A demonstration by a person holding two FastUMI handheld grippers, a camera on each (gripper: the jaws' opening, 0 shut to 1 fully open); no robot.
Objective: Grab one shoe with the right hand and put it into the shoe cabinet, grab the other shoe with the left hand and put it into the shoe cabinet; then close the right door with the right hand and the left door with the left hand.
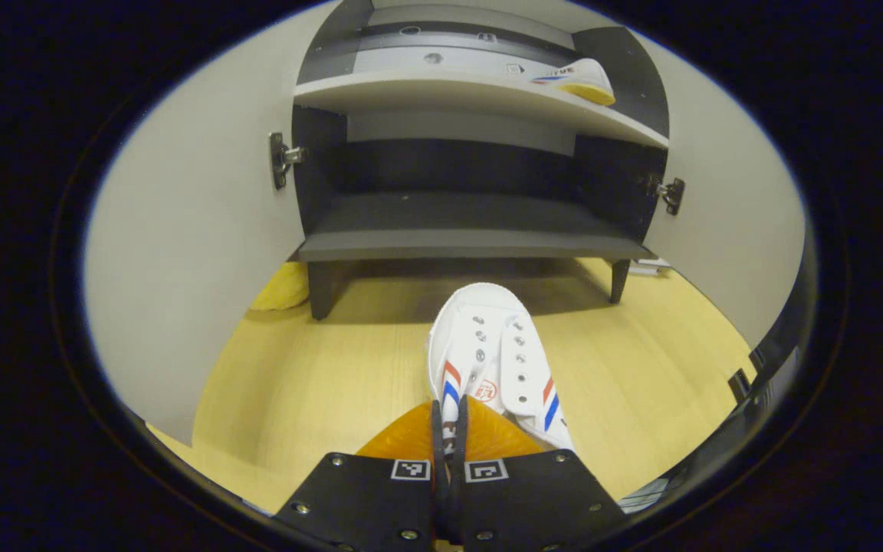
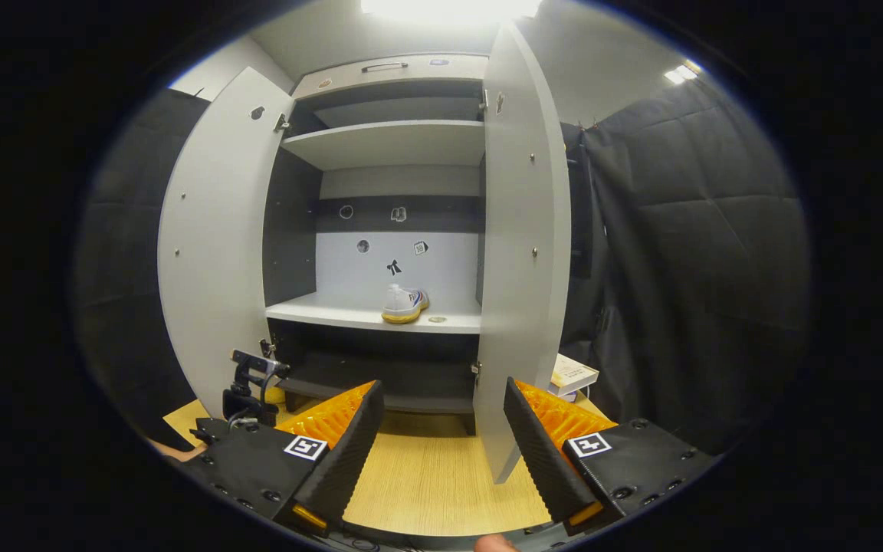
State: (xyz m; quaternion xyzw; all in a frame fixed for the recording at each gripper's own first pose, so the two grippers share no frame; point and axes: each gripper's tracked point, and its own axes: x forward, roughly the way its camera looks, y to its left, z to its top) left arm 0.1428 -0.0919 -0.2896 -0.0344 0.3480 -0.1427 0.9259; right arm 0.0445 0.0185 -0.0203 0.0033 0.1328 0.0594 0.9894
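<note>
One white canvas sneaker with red and blue stripes point(image 2: 405, 303) is already sitting on the pale middle shelf point(image 2: 349, 313) of the grey shoe cabinet point(image 1: 457, 245), so that half's sorted. My left gripper point(image 1: 449, 429) is clenched on the heel end of the second white striped sneaker point(image 1: 491, 360), toe pointing at the cabinet, above the yellow wooden floor point(image 1: 319, 383). My right gripper point(image 2: 441, 448) is spread wide and holding nothing, facing the open right door point(image 2: 522, 253). Still left: shelve this shoe, then swing both doors closed, left door point(image 2: 215, 238) included.
</note>
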